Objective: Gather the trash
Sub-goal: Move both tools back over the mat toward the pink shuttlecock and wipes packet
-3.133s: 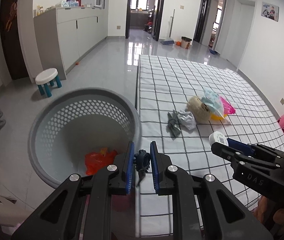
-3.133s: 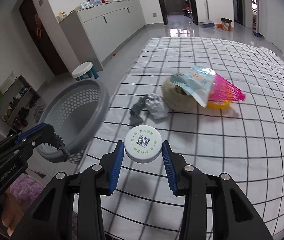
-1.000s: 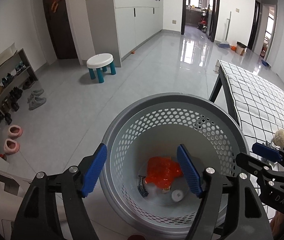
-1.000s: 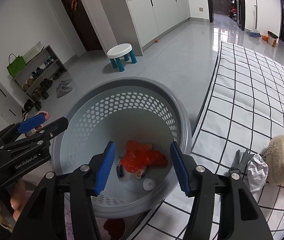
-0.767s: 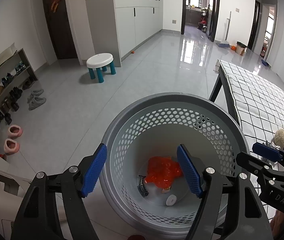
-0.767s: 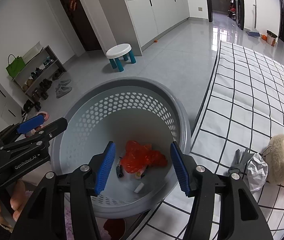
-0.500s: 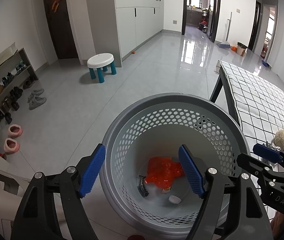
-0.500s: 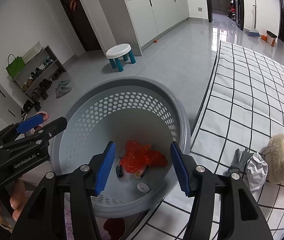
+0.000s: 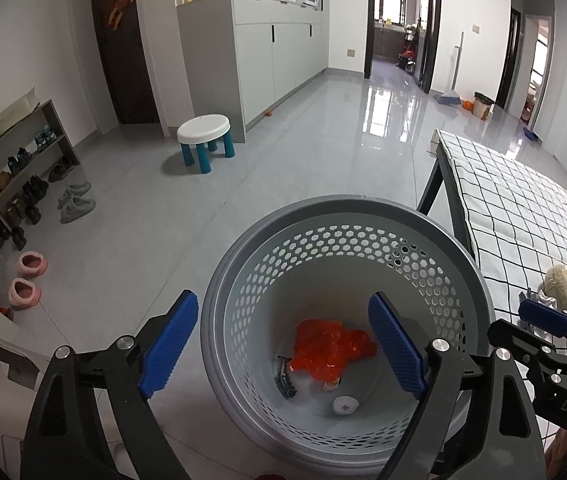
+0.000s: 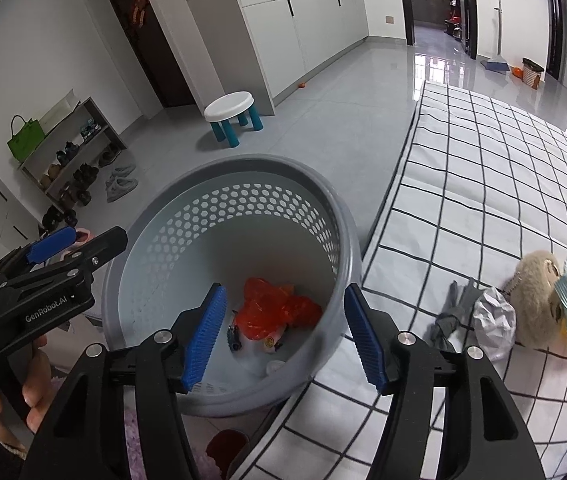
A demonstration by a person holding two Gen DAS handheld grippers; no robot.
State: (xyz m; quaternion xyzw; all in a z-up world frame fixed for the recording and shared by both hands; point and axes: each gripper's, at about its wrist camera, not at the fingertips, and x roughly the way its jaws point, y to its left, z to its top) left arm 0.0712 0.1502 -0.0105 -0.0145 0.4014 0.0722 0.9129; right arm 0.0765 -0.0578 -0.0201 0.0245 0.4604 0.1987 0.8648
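Two grippers: your left gripper point(image 9: 283, 350) and right gripper point(image 10: 283, 340) are both opening, nothing between their jaws.
Basket point(image 9: 435, 236): directly below both.
White cap point(image 9: 345, 404): lying inside it.

Bag point(image 9: 329, 344) in basket point(image 9: 243, 276) beside bed point(image 9: 523, 208)

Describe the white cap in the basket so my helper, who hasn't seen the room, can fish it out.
Beside the checked mattress stands a round grey perforated laundry basket. On its floor lies a crumpled orange plastic bag with a dark toothed hair clip at its left. The white cap lies alone nearest the camera: the only small, flat, round, white piece there.
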